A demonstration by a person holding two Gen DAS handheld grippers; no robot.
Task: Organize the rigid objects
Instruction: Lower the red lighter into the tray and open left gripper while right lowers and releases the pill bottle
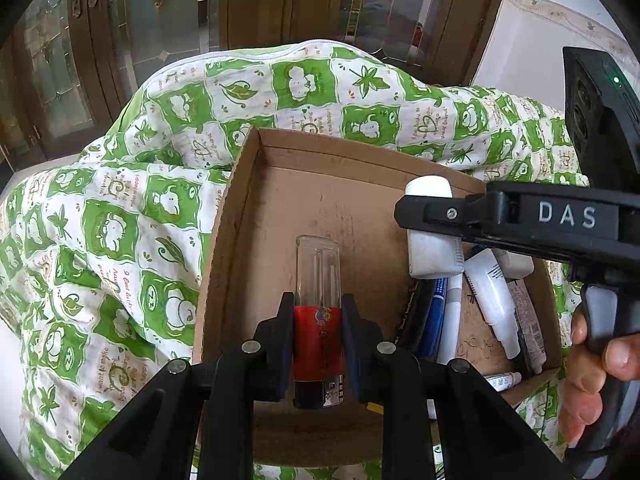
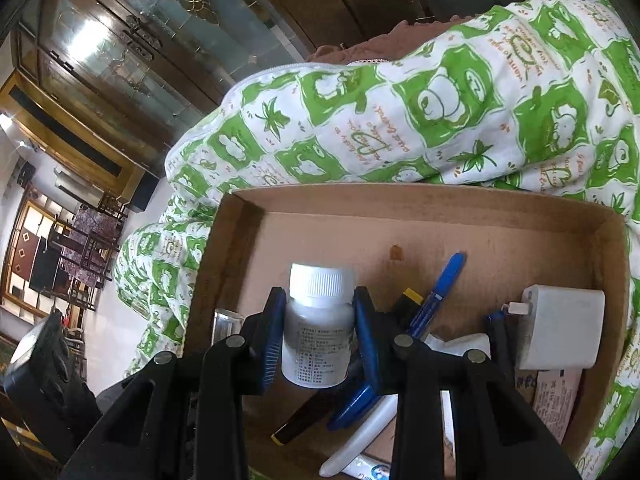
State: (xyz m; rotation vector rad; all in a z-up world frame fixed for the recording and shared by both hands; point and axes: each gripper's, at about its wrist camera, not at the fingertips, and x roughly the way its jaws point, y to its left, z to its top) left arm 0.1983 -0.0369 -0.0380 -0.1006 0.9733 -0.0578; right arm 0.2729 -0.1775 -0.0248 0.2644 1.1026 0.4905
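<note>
My left gripper (image 1: 318, 320) is shut on a red tube with a clear cap (image 1: 319, 296), held over the left half of the cardboard box (image 1: 244, 184). My right gripper (image 2: 319, 320) is shut on a white pill bottle (image 2: 318, 332) with a ribbed white cap, above the box floor (image 2: 440, 236). From the left wrist view the right gripper (image 1: 424, 216) reaches in from the right with the white bottle (image 1: 430, 254) in its jaws, a hand (image 1: 592, 368) on its handle.
In the box's right part lie a blue pen (image 2: 440, 288), white tubes (image 1: 490, 300), a white charger block (image 2: 560, 328), a black marker with a yellow end (image 2: 296, 428) and a paper packet (image 2: 558, 400). The box rests on a green and white patterned quilt (image 1: 120, 220). Wooden glass-front cabinets (image 2: 120, 40) stand behind.
</note>
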